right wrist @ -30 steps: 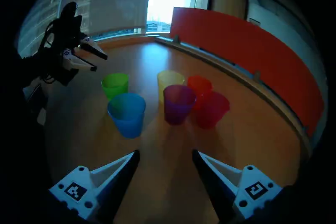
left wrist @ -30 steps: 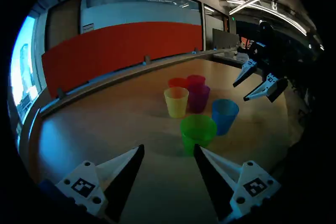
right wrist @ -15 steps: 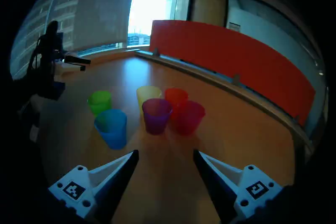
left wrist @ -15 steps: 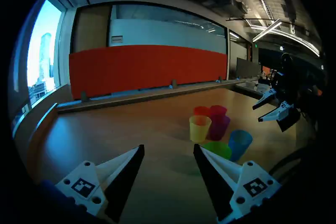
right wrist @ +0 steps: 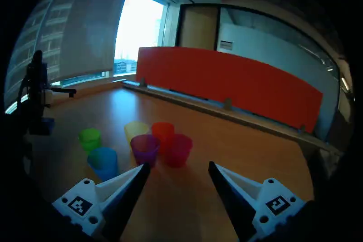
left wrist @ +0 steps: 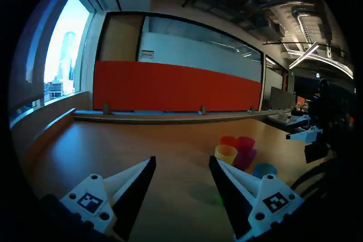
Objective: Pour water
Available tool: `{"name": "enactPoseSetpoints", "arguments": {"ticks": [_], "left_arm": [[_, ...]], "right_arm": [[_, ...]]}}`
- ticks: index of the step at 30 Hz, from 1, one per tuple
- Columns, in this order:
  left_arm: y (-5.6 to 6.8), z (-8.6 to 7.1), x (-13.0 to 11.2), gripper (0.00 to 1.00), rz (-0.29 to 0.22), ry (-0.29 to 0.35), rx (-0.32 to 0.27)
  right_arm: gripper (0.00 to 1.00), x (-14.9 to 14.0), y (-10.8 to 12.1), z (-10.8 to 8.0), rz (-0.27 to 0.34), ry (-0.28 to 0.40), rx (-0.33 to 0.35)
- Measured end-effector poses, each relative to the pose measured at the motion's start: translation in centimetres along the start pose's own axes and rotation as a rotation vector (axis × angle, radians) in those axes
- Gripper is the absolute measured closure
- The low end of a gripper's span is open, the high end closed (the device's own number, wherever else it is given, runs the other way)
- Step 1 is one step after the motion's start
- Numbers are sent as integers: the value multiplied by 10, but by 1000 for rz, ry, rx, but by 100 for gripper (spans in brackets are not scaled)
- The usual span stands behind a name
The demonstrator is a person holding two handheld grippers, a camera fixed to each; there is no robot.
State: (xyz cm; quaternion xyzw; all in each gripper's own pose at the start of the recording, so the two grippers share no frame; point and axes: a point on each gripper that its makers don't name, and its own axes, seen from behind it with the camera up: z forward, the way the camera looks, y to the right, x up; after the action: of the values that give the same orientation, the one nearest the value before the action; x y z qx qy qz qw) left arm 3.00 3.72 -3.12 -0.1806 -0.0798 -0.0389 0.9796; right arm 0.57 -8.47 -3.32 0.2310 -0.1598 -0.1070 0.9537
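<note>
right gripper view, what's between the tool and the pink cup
Nothing but bare wooden table lies between the right tool and the pink cup; the right gripper view shows it.

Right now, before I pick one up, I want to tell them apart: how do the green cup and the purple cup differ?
The green cup is bright green, the purple cup dark violet. The green cup stands at the group's edge; the purple cup is crowded among the yellow cup, orange cup and pink cup. Both are upright, same tapered shape, on the table.
</note>
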Motion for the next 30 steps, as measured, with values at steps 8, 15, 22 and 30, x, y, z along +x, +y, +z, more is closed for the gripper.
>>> {"name": "enactPoseSetpoints", "arguments": {"ticks": [8, 15, 22, 30], "left_arm": [[-2, -4, 8, 14, -21, 47, 42], [-5, -8, 19, 14, -15, 99, 90], [-10, -13, 25, 14, -10, 141, 147], [-20, -15, 21, 14, -13, 163, 212]], "right_arm": [[0, 15, 19, -3, -33, 107, -123], [0, 25, 31, -7, -15, 184, -211], [0, 28, 42, -11, 43, 235, -278], [0, 33, 60, -19, 95, 297, -377]]}}
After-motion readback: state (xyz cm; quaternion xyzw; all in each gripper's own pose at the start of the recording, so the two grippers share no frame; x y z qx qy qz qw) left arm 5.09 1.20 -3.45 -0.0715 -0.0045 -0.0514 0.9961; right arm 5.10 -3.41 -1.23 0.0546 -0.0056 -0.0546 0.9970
